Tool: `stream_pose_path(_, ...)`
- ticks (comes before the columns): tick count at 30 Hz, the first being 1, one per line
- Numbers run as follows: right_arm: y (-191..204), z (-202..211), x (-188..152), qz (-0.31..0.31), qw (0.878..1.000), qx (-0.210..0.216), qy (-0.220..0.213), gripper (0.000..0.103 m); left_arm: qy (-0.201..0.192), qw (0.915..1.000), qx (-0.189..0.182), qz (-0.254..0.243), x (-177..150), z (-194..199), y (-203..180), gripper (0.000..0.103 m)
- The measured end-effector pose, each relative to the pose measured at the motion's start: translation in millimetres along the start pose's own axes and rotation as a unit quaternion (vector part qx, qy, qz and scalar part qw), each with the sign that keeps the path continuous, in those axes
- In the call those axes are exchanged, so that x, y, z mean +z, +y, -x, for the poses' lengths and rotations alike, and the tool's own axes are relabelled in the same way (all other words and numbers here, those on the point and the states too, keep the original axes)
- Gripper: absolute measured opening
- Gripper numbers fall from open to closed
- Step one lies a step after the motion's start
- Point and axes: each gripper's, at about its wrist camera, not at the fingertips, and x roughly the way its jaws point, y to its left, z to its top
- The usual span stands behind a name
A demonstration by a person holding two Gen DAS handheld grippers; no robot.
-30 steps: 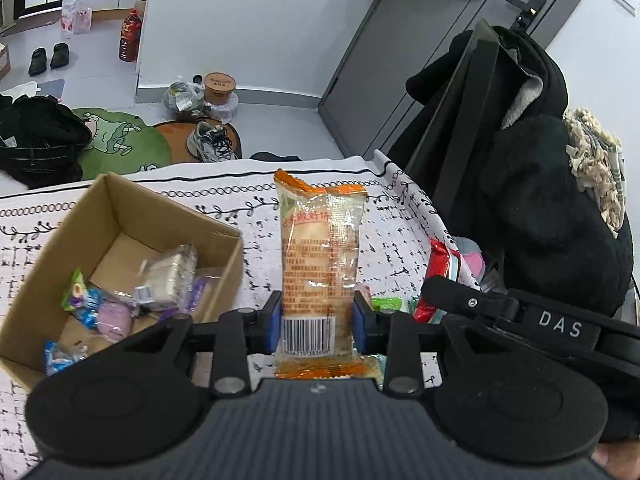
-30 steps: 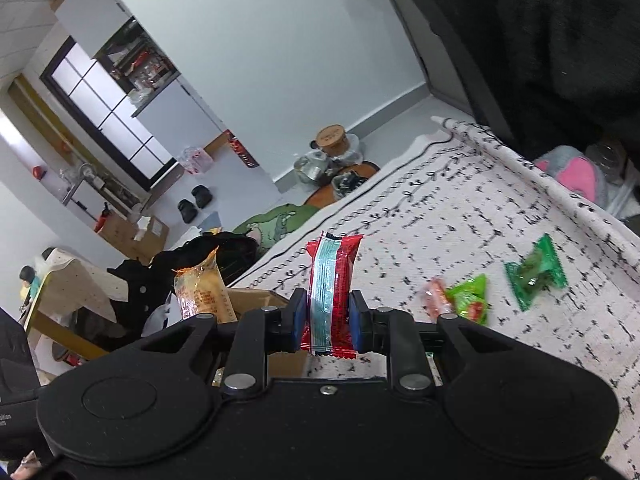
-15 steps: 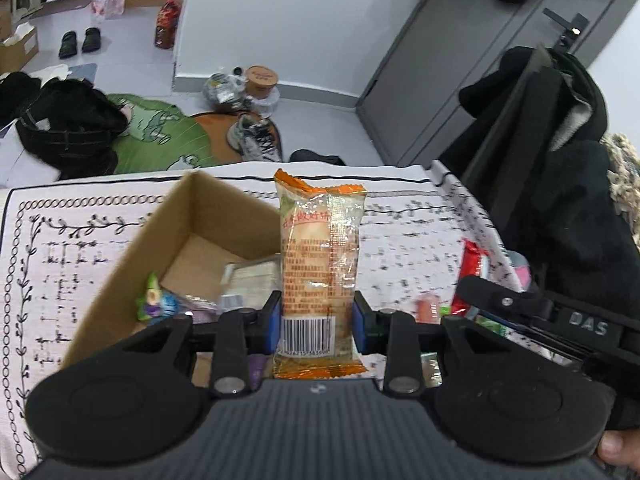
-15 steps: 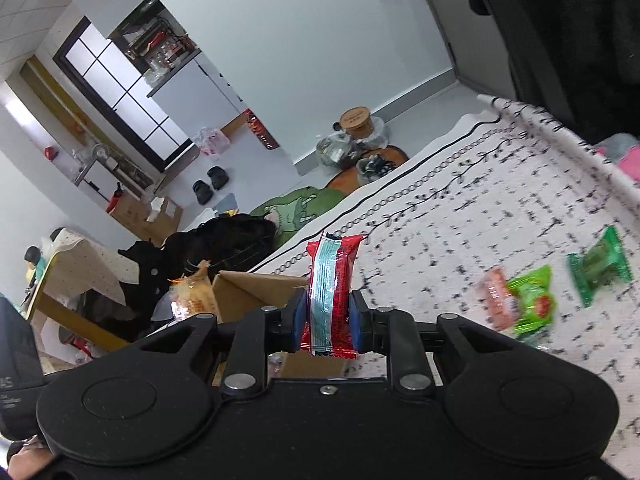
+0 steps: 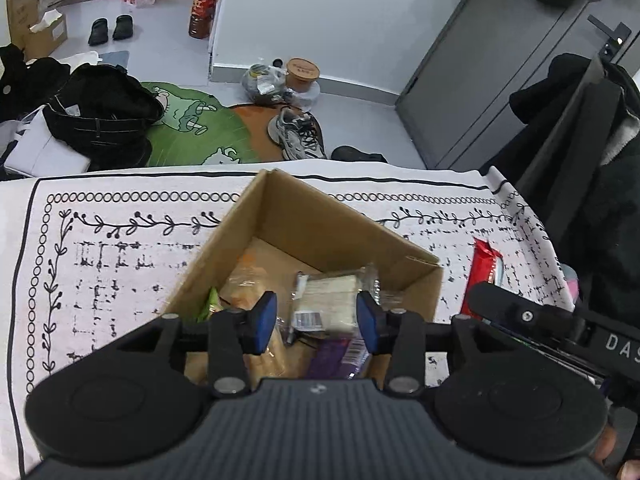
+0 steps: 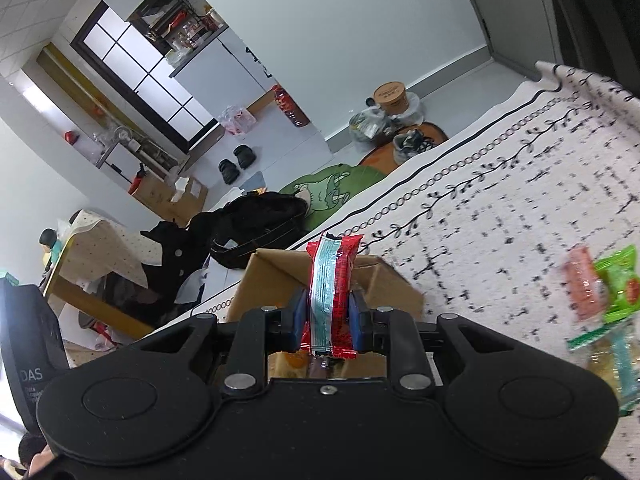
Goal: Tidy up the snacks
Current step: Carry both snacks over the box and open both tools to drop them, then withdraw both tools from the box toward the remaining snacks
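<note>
Red snack packet (image 6: 331,294) stands upright, pinched in the right gripper (image 6: 329,320) just short of the cardboard box (image 5: 344,227), over which the left gripper (image 5: 316,316) hangs, its jaws just opened, nothing between them.

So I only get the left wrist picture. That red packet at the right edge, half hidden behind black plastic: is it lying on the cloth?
Observer: No. The right gripper is shut on the red packet and holds it upright, with the cardboard box just beyond it.
Operator: And are any snacks outside the box? I see none.
Observer: Yes. A green candy and a pink packet lie side by side on the tablecloth, to the right of the box. They are blurred.
</note>
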Motion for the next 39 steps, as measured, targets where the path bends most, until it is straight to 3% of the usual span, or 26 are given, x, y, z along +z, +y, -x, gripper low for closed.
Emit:
stream_pose_path(5,10.1,-12.0,0.0,-0.003,1.0,0.014,0.0,0.023,-0.002,0.9999,-0.002,0.015,0.7,1.0,11.5,0.048)
stream_pose_path(7,13.4,-15.6,0.6,-0.006,1.0,0.023,-0.006,0.028,-0.002,0.9998,-0.004,0.02,1.1,1.1,15.3,0.048)
stream_pose_path(8,14.3,-16.1,1.0,-0.01,1.0,0.025,-0.013,0.033,-0.001,0.9997,-0.004,0.023,1.2,1.3,16.9,0.048)
stream_pose_path(10,14.2,-16.2,2.0,-0.016,0.999,0.029,-0.021,0.06,-0.002,0.9997,-0.003,0.026,1.2,2.0,19.4,0.048)
stream_pose_path(15,9.3,-12.8,2.0,-0.023,0.999,0.012,-0.021,0.061,-0.001,0.9996,-0.002,0.027,0.3,2.3,21.4,0.049)
stream_pose_path(23,-3.2,1.2,-5.9,-0.032,0.999,-0.015,-0.011,0.062,0.004,0.9999,-0.002,0.014,-4.4,1.9,10.3,0.07)
stream_pose_path(29,-10.1,15.9,-6.7,-0.032,0.999,-0.033,-0.01,0.065,0.013,0.9999,0.001,0.005,-10.5,3.8,-4.1,0.074)
stream_pose_path(35,-21.3,36.7,-6.0,-0.03,0.998,-0.054,-0.014,0.071,0.014,0.9998,0.01,-0.005,-14.6,9.5,-18.5,0.074)
stream_pose_path(39,-28.2,55.0,-4.0,-0.022,0.997,-0.071,-0.023,0.083,0.009,0.9998,0.011,-0.016,-17.7,15.3,-32.7,0.08)
